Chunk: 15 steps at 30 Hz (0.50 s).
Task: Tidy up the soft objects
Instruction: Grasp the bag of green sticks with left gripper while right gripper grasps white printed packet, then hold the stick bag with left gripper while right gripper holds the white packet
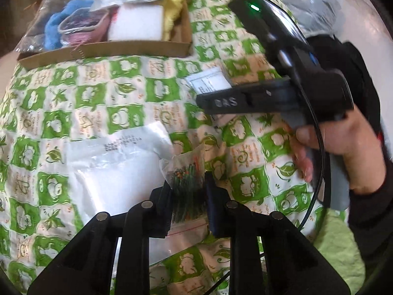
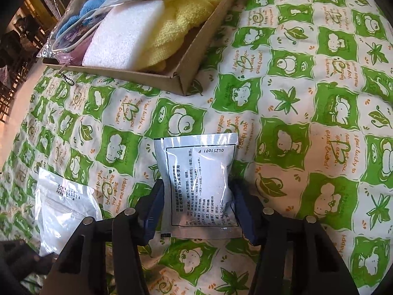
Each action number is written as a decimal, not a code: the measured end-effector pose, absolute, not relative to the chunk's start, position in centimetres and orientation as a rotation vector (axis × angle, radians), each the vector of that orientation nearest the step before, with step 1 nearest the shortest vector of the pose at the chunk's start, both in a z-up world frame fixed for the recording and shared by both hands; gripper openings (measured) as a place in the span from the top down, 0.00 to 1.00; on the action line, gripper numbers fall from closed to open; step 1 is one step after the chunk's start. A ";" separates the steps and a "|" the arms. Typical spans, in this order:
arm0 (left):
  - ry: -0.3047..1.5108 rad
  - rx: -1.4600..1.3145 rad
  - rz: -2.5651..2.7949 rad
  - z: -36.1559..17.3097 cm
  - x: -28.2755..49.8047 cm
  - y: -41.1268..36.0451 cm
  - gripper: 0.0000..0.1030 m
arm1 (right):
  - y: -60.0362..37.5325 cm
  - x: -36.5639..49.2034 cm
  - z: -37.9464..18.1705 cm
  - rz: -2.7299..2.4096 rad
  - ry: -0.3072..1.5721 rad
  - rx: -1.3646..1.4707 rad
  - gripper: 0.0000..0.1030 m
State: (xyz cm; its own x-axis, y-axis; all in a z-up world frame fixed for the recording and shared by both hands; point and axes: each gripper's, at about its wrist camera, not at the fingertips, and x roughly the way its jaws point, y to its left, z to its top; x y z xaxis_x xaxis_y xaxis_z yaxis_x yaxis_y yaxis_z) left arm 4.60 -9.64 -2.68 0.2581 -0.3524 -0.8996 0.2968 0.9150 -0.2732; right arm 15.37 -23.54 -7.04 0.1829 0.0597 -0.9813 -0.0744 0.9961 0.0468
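In the left wrist view my left gripper (image 1: 188,194) is shut on a small clear bag (image 1: 186,172) with green and dark contents, held just above the green-patterned cloth (image 1: 127,91). A white resealable pouch (image 1: 118,167) lies beside it on the left. In the right wrist view my right gripper (image 2: 196,211) pinches a silver printed sachet (image 2: 199,184) by its two side edges, which bow inward. The left view shows that gripper (image 1: 211,91) from the side, held by a hand (image 1: 343,142), with the sachet (image 1: 208,82) at its fingertips.
A shallow cardboard tray (image 2: 189,73) sits at the back with a white foam block (image 2: 122,32), a yellow towel (image 2: 176,22), a blue cloth (image 2: 73,22), a pink pouch and clear bags in it. The white pouch (image 2: 63,209) lies at the lower left.
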 end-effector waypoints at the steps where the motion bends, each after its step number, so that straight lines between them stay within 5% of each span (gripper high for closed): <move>1: 1.235 -0.066 -0.436 -2.7 4.7 -9.5 0.81 | -23.6 15.3 -6.9 0.097 1.380 -0.006 0.51; 15: 1.227 -0.118 -0.390 -2.2 4.7 -7.0 0.81 | -24.1 15.2 -6.2 0.113 1.378 0.010 0.59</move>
State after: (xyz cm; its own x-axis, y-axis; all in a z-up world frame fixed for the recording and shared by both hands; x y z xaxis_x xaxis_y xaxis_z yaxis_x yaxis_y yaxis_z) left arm 4.68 -6.99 -2.15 0.2804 -0.3529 -0.8927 0.2271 0.9279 -0.2955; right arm 15.16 -24.11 -6.23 0.1871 0.0857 -0.9786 -0.0742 0.9946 0.0730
